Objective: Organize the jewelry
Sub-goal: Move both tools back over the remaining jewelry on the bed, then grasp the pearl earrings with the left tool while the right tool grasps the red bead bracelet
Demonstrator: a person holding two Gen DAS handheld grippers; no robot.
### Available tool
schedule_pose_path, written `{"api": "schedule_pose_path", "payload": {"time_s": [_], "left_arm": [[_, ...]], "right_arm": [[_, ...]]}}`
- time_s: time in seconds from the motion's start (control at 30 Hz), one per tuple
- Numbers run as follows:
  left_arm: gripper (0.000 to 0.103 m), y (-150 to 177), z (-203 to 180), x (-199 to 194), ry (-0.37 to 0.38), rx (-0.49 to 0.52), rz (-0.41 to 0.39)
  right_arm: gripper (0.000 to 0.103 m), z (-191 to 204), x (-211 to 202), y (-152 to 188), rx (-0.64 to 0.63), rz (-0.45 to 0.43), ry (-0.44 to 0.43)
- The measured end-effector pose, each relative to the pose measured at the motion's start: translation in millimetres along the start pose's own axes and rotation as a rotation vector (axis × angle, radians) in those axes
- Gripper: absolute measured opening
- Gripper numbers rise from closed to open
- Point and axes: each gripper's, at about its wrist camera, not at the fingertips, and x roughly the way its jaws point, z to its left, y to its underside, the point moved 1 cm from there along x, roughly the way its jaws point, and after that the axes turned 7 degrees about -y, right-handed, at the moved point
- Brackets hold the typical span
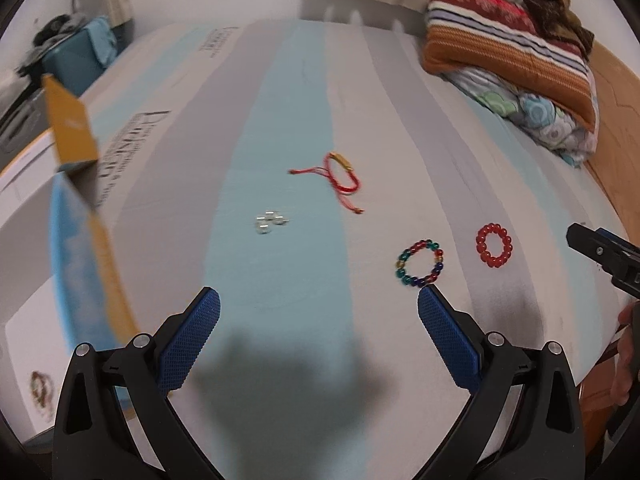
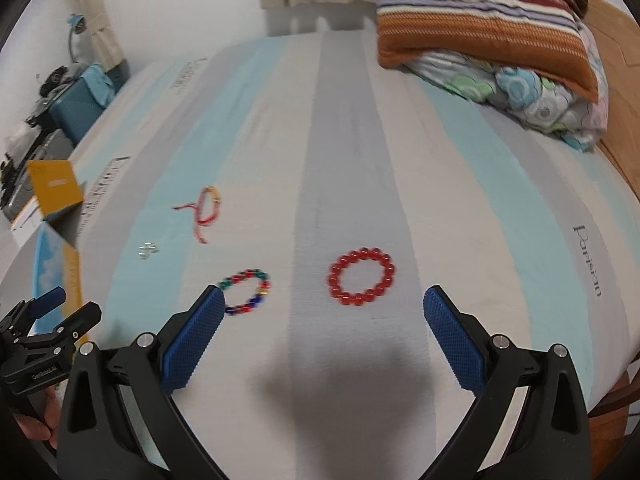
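Spread left tool (image 1: 319, 304) faces multicolored bracelet (image 1: 420, 263).

The left wrist camera sits on the left gripper (image 1: 319, 302) and looks forward between its two blue fingers, down at a slant onto the striped blue, grey and white bed (image 1: 304, 128). It is close to the bed. The right wrist camera sits on the right gripper (image 2: 322, 300) and looks the same way, from a spot further right.

Both views show the ring of red beads (image 1: 494, 245) (image 2: 362, 276), the ring of many-coloured beads (image 1: 420, 264) (image 2: 246, 291), the red string bracelet (image 1: 338, 178) (image 2: 204, 212), the striped folded blankets (image 1: 508, 40) (image 2: 480, 28) at the far right, and the open yellow and blue box (image 1: 70, 128) (image 2: 54, 188) at the left. Each camera also sees the other gripper at its edge.
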Motion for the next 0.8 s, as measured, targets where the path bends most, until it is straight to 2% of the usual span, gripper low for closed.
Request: {"api": "schedule_pose_path", "payload": {"time_s": [0.23,0.4,0.53,0.8], "left_arm": [[0.097,-10.0,-21.1,44.4,0.001,0.026,-0.009],[0.097,-23.8,-5.9,78.7,-0.058,-0.006,-0.031],[0.097,-33.2,15.1,110.6,-0.099,-0.046,-0.016],[0.095,-37.8,40.5,157.0,-0.119,-0.089,0.012]], "right_arm": [[0.096,-33.5,48.2,3.5,0.022,0.059,0.032],[0.096,-53.7,81.5,4.6,0.035,0.093,0.05],[0.095,-67.7,104.2,2.4,0.047,0.117,0.054],[0.079,-83.4,145.9,7.4,0.071,0.174,0.046]]}}
